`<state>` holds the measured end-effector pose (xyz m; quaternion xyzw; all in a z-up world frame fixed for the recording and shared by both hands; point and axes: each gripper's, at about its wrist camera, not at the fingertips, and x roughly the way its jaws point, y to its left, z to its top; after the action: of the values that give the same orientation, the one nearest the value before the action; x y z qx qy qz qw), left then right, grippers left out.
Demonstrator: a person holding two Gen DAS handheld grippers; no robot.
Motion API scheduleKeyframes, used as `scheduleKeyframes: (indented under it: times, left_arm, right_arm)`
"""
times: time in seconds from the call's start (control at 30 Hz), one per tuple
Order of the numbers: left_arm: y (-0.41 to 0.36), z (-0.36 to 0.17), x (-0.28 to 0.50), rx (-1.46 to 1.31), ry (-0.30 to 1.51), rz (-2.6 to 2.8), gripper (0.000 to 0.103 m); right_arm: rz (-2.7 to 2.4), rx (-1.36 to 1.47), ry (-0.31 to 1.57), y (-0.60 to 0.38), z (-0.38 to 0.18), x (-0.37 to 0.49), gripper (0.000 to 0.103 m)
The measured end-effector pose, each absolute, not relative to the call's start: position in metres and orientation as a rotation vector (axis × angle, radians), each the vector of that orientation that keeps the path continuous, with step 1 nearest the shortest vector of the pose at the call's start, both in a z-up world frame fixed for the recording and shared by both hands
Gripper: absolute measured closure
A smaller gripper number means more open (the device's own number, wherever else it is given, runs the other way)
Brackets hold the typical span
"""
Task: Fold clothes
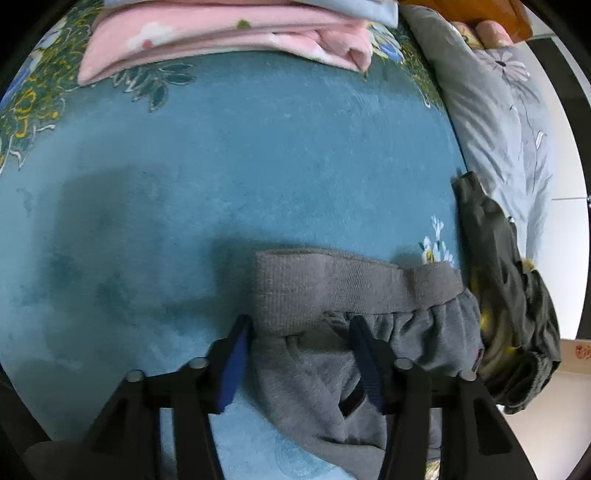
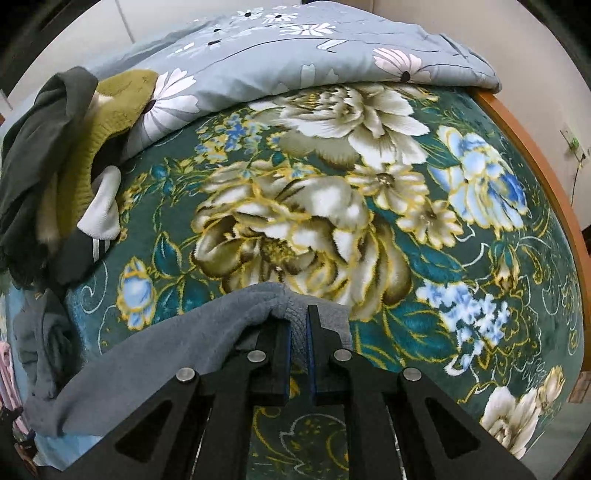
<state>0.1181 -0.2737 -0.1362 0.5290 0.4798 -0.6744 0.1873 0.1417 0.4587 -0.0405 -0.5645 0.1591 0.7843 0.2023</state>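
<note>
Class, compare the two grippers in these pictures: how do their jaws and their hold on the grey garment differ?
The left gripper has jaws apart, straddling the grey garment without pressing it; the right gripper has jaws shut, pinching the garment's edge. Both have black fingers with blue pads and point down at the bed.

Ahead of the left gripper's fingers the teal blanket lies bare and flat, an open stretch reaching far forward. At its far end a folded pink cloth blocks the way. Between the parted fingers sits the grey sweatpants waistband, filling that gap. Just right of the right finger a dark heap of clothes stands in the way, with a grey flowered quilt beyond.

Ahead of the right gripper's fingers the flowered blanket is free; the quilt bounds it far ahead, the heap far left, a wooden bed edge right.
</note>
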Motion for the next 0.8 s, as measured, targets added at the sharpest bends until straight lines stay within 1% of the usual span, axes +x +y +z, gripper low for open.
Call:
scheduleKeyframes:
  times: [0.03,0.1,0.17,0.23,0.3,0.33,0.37,0.43,0.47,0.5,0.6,0.67,0.73,0.8]
  left_arm:
    - [-0.272,-0.136,0.117,1.486,1.338,-1.909,0.081]
    - [-0.269,-0.132,0.115,1.460,1.316,-1.952,0.087]
    - [-0.271,-0.125,0.118,1.401,1.330,-1.995,0.089]
    - [-0.280,-0.114,0.132,1.234,1.460,-2.056,0.090]
    - [-0.289,-0.102,0.147,1.085,1.534,-2.090,0.091]
    - [-0.291,-0.099,0.153,1.057,1.548,-2.091,0.091]
    - [-0.293,-0.097,0.158,1.032,1.562,-2.090,0.091]
    - [-0.291,-0.104,0.160,1.059,1.594,-2.043,0.091]
    - [-0.289,-0.108,0.157,1.101,1.584,-2.015,0.090]
    - [-0.286,-0.112,0.154,1.141,1.573,-1.989,0.090]
    - [-0.279,-0.111,0.147,1.216,1.486,-2.004,0.090]
    - [-0.279,-0.110,0.147,1.236,1.465,-2.009,0.090]
    - [-0.280,-0.112,0.149,1.230,1.486,-1.999,0.090]
    - [-0.281,-0.115,0.151,1.220,1.512,-1.983,0.090]
  right_arm:
    - [2.193,-1.578,0.431,0.457,-0.040,0.142,0.096]
    - [2.208,-1.575,0.412,0.454,-0.035,0.142,0.096]
    - [2.236,-1.561,0.399,0.451,-0.026,0.141,0.096]
    - [2.293,-1.521,0.388,0.448,-0.010,0.140,0.096]
    - [2.421,-1.407,0.375,0.443,0.023,0.145,0.096]
    - [2.485,-1.345,0.367,0.440,0.040,0.148,0.096]
    - [2.564,-1.265,0.311,0.434,0.059,0.154,0.096]
    - [2.592,-1.194,0.118,0.426,0.071,0.165,0.095]
    - [2.547,-1.240,0.050,0.426,0.061,0.166,0.095]
    - [2.492,-1.334,0.037,0.428,0.040,0.166,0.095]
    - [2.319,-1.534,0.116,0.441,-0.023,0.172,0.095]
    - [2.256,-1.596,0.246,0.449,-0.052,0.184,0.095]
    - [2.224,-1.635,0.237,0.451,-0.060,0.191,0.095]
    - [2.220,-1.673,0.210,0.451,-0.062,0.197,0.089]
